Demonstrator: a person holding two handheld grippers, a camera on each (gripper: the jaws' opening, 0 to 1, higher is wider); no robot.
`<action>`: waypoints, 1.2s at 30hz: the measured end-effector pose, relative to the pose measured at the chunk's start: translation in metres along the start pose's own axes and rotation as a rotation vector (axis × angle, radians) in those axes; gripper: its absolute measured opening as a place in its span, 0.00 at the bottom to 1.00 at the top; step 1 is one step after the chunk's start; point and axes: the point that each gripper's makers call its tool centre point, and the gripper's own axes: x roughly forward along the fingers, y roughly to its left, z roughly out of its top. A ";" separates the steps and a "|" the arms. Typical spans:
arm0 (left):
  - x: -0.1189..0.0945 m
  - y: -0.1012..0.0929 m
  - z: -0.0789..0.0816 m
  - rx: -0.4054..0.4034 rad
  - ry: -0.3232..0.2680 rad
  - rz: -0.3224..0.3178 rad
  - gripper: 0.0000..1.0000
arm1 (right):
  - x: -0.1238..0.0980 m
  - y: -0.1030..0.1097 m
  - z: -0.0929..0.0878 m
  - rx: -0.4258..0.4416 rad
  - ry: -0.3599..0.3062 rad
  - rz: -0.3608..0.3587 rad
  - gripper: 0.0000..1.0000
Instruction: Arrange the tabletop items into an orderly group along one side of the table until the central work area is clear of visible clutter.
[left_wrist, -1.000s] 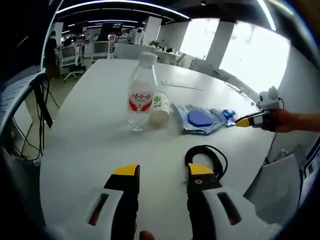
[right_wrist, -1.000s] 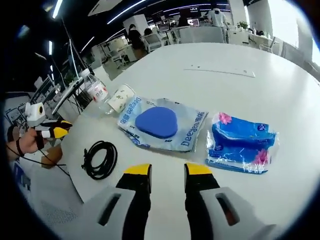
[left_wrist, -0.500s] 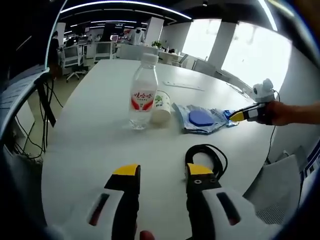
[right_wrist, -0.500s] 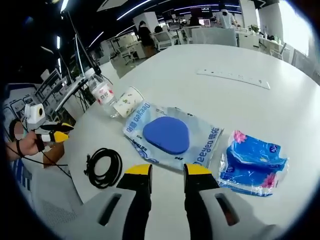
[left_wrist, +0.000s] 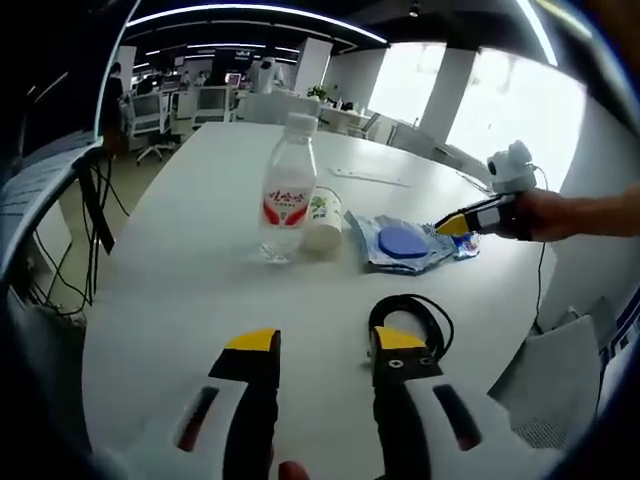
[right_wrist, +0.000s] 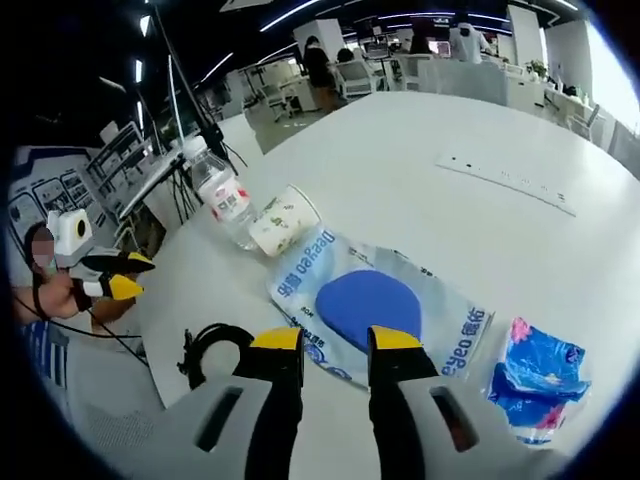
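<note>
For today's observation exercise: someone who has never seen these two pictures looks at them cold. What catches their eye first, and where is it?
Probably the clear water bottle with its red label, standing upright on the white table, a paper cup lying on its side right next to it. Next, the clear bag holding a blue pad, lying flat just ahead of the right gripper, whose jaws are apart. A coiled black cable lies by the left gripper.

My left gripper view is bright: daylight pours through the windows (left_wrist: 520, 120) at the far right and burns them out to plain white. Ceiling strip lights (left_wrist: 250, 10) bow into arcs from the fisheye warp. The white table (left_wrist: 180, 250) shines evenly, with only soft, faint shadows. In my right gripper view the bench's far edge glares pale, and the room behind goes dim and blurred.
</note>
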 end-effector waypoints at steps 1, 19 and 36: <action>0.000 0.000 0.001 -0.001 -0.002 0.001 0.35 | 0.004 0.002 0.004 -0.011 0.002 0.005 0.23; 0.003 -0.010 0.002 -0.017 -0.011 -0.020 0.35 | 0.070 0.023 0.068 -0.104 0.033 0.095 0.23; -0.002 -0.004 -0.002 -0.031 -0.003 -0.001 0.34 | 0.115 0.035 0.100 -0.228 0.091 0.197 0.30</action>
